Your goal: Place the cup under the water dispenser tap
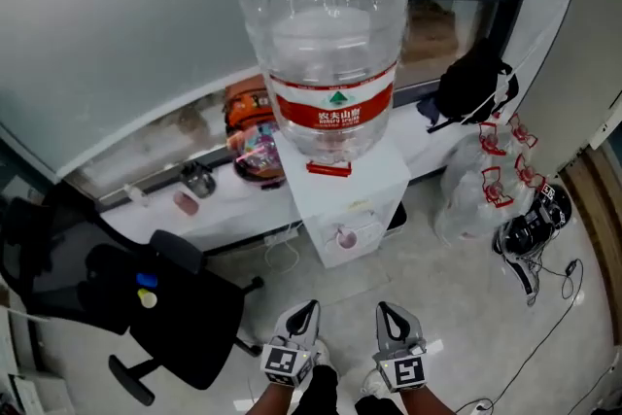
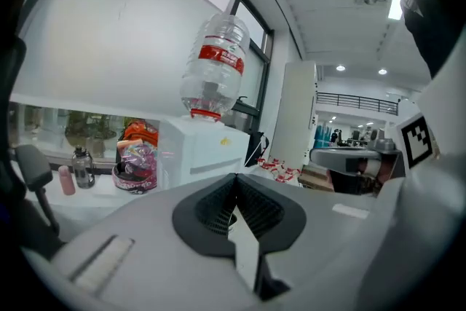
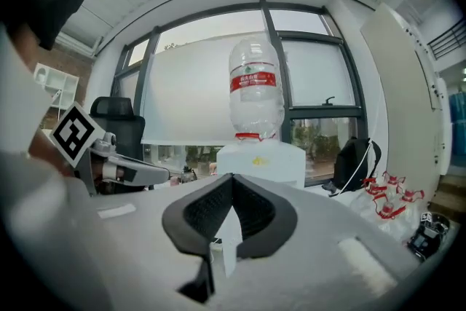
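Note:
The white water dispenser (image 1: 345,199) stands against the window ledge with a big clear bottle (image 1: 326,44) with a red label on top. A small pale pink cup (image 1: 344,237) sits in the dispenser's front recess, seen from above. My left gripper (image 1: 309,308) and right gripper (image 1: 386,308) hang side by side near the bottom edge, well short of the dispenser, both pointing at it. In the left gripper view the jaws meet tip to tip with nothing between them (image 2: 234,178). The right gripper (image 3: 231,177) is likewise shut and empty. The dispenser (image 3: 261,160) stands straight ahead of it.
A black office chair (image 1: 175,306) stands at the left on the floor. A black backpack (image 1: 473,81) lies on the ledge at the right, with clear plastic bags (image 1: 481,190) and a dark helmet-like object (image 1: 530,228) below. Small bottles and a colourful bag (image 1: 258,146) stand on the ledge.

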Demonstrator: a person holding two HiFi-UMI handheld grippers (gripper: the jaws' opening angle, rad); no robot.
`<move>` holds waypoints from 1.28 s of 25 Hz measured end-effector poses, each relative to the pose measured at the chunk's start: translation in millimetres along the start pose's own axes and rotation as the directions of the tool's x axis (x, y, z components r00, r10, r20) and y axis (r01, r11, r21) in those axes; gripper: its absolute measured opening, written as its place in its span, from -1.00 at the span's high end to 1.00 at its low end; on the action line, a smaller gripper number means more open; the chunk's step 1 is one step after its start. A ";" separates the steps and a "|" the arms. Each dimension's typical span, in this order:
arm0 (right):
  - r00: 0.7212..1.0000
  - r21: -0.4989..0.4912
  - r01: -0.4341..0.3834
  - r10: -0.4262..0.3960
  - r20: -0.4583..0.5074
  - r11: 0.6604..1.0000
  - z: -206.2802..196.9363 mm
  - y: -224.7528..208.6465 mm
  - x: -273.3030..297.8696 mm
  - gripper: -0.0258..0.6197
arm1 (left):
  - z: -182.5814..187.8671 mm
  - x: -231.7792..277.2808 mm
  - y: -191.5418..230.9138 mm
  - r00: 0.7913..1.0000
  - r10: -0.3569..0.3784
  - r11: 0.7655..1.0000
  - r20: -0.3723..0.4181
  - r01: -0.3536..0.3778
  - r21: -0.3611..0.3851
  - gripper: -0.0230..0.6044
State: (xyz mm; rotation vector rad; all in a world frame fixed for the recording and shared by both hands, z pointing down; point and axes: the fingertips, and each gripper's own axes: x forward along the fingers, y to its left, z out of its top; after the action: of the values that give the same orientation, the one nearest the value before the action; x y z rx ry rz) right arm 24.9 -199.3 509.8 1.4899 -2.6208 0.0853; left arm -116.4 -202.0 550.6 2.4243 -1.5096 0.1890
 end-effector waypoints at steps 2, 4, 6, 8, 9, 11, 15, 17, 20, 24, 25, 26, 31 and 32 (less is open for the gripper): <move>1.000 -0.032 0.003 -0.003 0.007 0.999 21.9 -2.5 -12.8 0.91 | 10.9 -9.1 -14.8 0.999 -0.030 0.999 -0.022 0.031 0.039 0.87; 1.000 -0.059 0.022 -0.021 0.004 0.998 37.1 -6.6 -23.8 0.91 | 24.4 -17.4 -24.3 0.999 -0.052 0.997 -0.012 0.053 0.061 0.87; 0.999 -0.073 0.044 -0.044 0.011 0.996 51.2 -14.6 -31.3 0.91 | 39.6 -22.9 -33.0 0.997 -0.073 0.995 -0.002 0.073 0.063 0.87; 0.998 -0.085 0.056 -0.055 0.021 0.995 66.3 -22.9 -42.4 0.92 | 48.2 -31.9 -43.5 0.997 -0.078 0.995 -0.012 0.078 0.062 0.87; 0.998 -0.093 0.057 -0.055 0.022 0.994 74.4 -25.8 -47.8 0.92 | 51.0 -36.5 -48.0 0.997 -0.077 0.995 -0.017 0.078 0.067 0.87; 0.998 -0.102 0.056 -0.054 0.024 0.993 89.8 -29.9 -54.8 0.92 | 59.5 -42.9 -56.2 0.996 -0.083 0.994 -0.013 0.084 0.073 0.87; 0.996 -0.111 0.062 -0.054 0.076 0.992 116.8 -34.1 -58.6 0.92 | 87.2 -44.2 -65.6 0.994 -0.101 0.994 0.051 0.098 0.055 0.87; 0.994 -0.113 0.070 -0.060 0.094 0.991 124.9 -34.9 -60.3 0.92 | 98.3 -43.4 -68.5 0.992 -0.109 0.992 0.068 0.104 0.070 0.87; 0.993 -0.108 0.066 -0.054 0.109 0.992 132.4 -35.3 -62.1 0.92 | 113.7 -42.3 -72.0 0.990 -0.118 0.990 0.083 0.111 0.086 0.87; 0.993 -0.115 0.059 -0.047 0.109 0.992 136.2 -38.7 -65.3 0.92 | 122.5 -45.1 -74.0 0.989 -0.120 0.989 0.091 0.112 0.095 0.87; 0.993 -0.120 0.061 -0.048 0.108 0.991 137.7 -40.4 -66.1 0.92 | 123.7 -45.9 -74.7 0.988 -0.121 0.989 0.091 0.112 0.099 0.87; 0.993 -0.125 0.063 -0.050 0.109 0.990 139.5 -42.1 -66.7 0.92 | 125.2 -46.6 -74.9 0.988 -0.120 0.989 0.093 0.111 0.101 0.87; 0.992 -0.129 0.065 -0.049 0.117 0.990 143.6 -42.4 -63.2 0.92 | 130.3 -47.7 -71.4 0.989 -0.109 0.990 0.104 0.098 0.105 0.87; 0.992 -0.127 0.063 -0.049 0.115 0.990 141.7 -41.7 -61.8 0.92 | 130.2 -47.5 -70.9 0.989 -0.108 0.990 0.103 0.097 0.106 0.87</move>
State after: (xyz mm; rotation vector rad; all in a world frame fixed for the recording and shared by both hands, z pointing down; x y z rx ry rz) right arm 80.5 -183.7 360.4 1.5647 -2.6093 -0.1764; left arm -78.8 -171.0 402.7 2.6241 -1.4476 0.1166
